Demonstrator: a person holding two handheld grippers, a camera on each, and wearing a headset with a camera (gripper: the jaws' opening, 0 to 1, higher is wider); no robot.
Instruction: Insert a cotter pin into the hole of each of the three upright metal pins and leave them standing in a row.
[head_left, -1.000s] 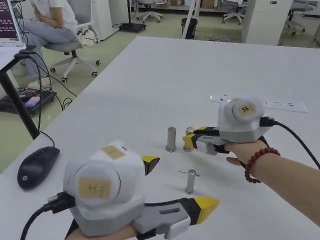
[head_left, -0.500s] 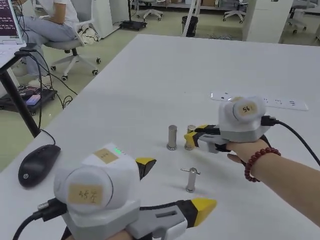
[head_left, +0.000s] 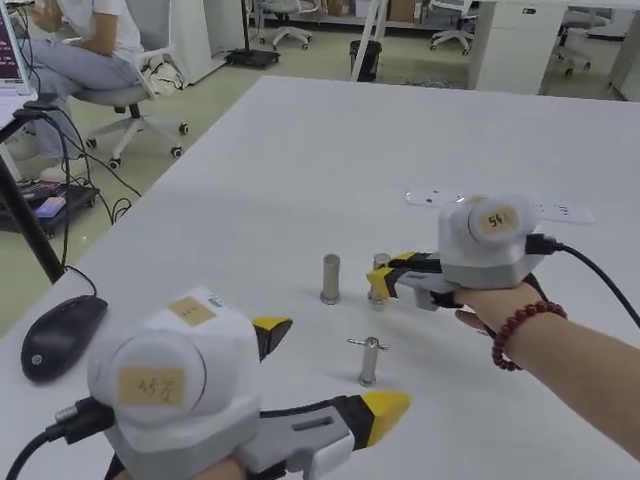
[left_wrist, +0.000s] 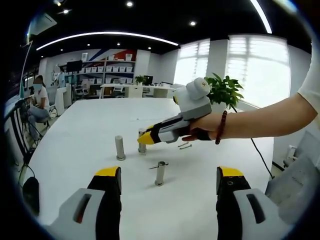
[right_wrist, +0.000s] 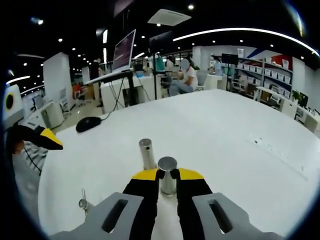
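Note:
Three metal pins stand on the white table (head_left: 300, 170). The nearest pin (head_left: 369, 360) (left_wrist: 160, 173) has a cotter pin through its top. My right gripper (head_left: 379, 282) (right_wrist: 167, 176) is shut on the middle pin (head_left: 379, 264) (right_wrist: 167, 180) (left_wrist: 142, 142). The third pin (head_left: 330, 278) (right_wrist: 146, 150) (left_wrist: 119, 147) stands bare just to its left. My left gripper (head_left: 330, 368) (left_wrist: 169, 175) is open and holds nothing, near the table's front edge, short of the cottered pin.
Loose cotter pins (left_wrist: 185, 146) lie on the table behind the right gripper. A black mouse (head_left: 62, 335) (right_wrist: 89, 123) sits at the left edge, a white power strip (head_left: 500, 205) at the back right. A person sits on a chair beyond the table.
The head camera has shifted a little. My left gripper has drifted slightly down and left; the right gripper stays shut on the middle pin.

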